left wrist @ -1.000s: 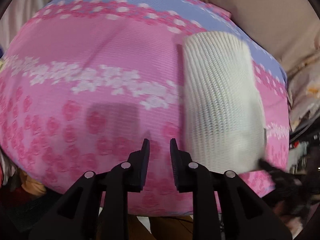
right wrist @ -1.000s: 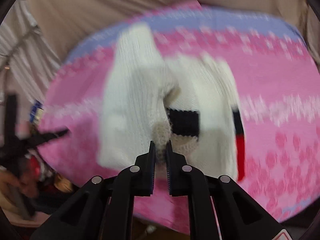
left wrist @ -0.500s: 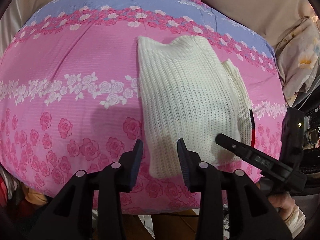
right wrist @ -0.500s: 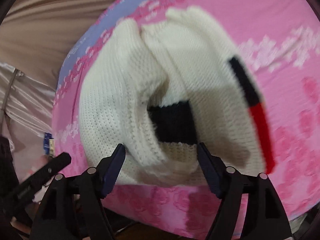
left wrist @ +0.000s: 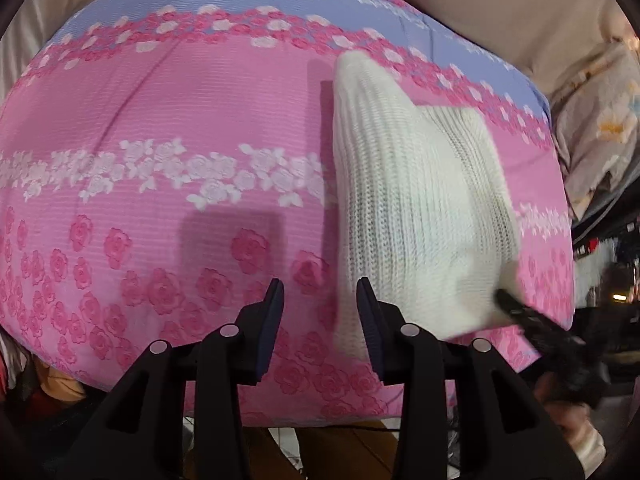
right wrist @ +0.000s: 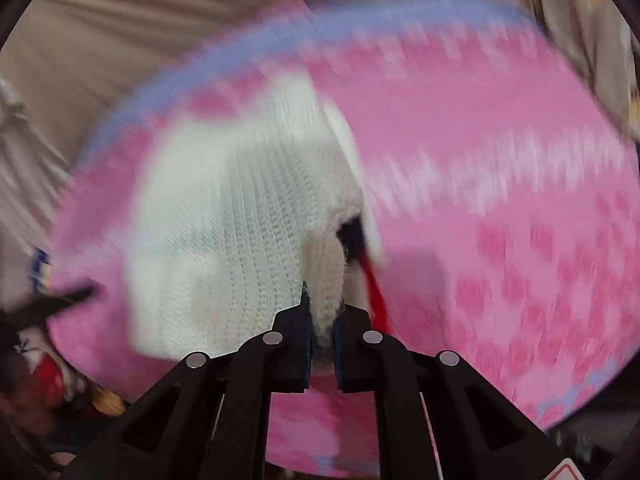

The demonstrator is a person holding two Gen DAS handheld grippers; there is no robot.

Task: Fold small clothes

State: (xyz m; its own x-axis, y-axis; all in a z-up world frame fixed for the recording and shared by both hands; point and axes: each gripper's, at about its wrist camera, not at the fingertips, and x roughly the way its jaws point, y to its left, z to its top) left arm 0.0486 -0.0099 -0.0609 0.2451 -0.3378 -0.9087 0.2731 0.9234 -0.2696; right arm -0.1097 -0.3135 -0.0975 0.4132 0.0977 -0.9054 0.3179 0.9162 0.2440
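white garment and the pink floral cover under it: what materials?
White garment: chunky knit, probably wool or acrylic yarn, matte; vertical ribbed stitch rows show clearly, with dark and red trim at one edge. Pink floral cover: thin woven cloth, likely cotton or polyester, printed roses, fine horizontal ribbing, slight sheen.

A pink bedsheet (left wrist: 168, 120) printed with roses and a lilac-blue band along its far edge covers the surface. Behind it hangs plain beige cloth (left wrist: 480, 4). To the right lies a pale floral fabric (left wrist: 600, 120), with dark, blurred clutter (left wrist: 600, 264) below.
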